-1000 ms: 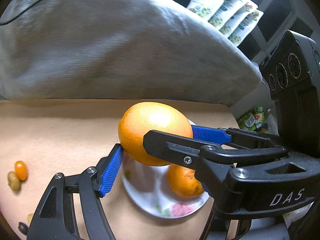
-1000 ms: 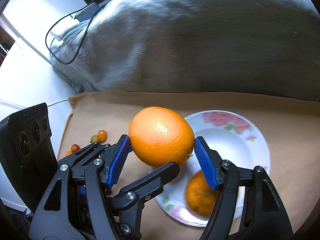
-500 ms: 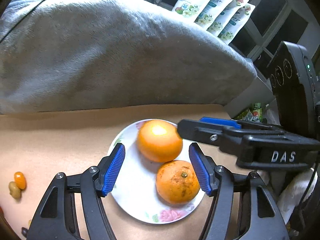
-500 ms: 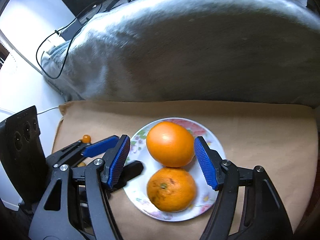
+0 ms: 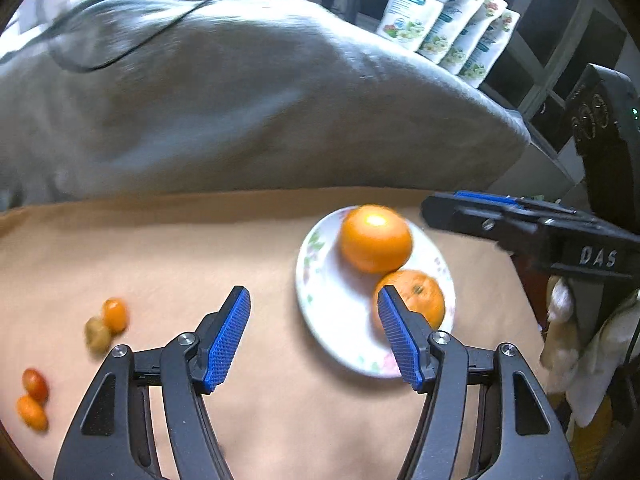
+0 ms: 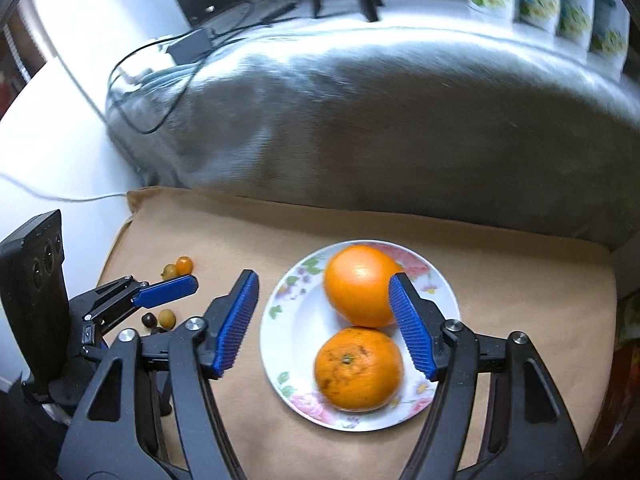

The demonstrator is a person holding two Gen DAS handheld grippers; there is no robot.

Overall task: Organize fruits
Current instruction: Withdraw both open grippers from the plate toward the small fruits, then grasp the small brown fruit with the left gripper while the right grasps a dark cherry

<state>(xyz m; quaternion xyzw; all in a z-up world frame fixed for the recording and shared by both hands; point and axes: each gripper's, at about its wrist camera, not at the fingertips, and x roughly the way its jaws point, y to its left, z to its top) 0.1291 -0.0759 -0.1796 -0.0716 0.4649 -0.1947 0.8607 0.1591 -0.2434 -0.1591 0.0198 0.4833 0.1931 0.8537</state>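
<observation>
Two oranges touched on a floral plate on the tan surface. Left tongs hung spread, empty; right tongs were opening, pinching nothing.

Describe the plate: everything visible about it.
The plate is round, white and glossy, likely ceramic, with pink flowers and green leaves printed around its rim. It lies flat on the tan cloth, in front of a grey blanket. Two oranges rest on it, touching each other: a smooth one toward the far side and a rougher, speckled one nearer the camera. No tongs touch the plate.
</observation>
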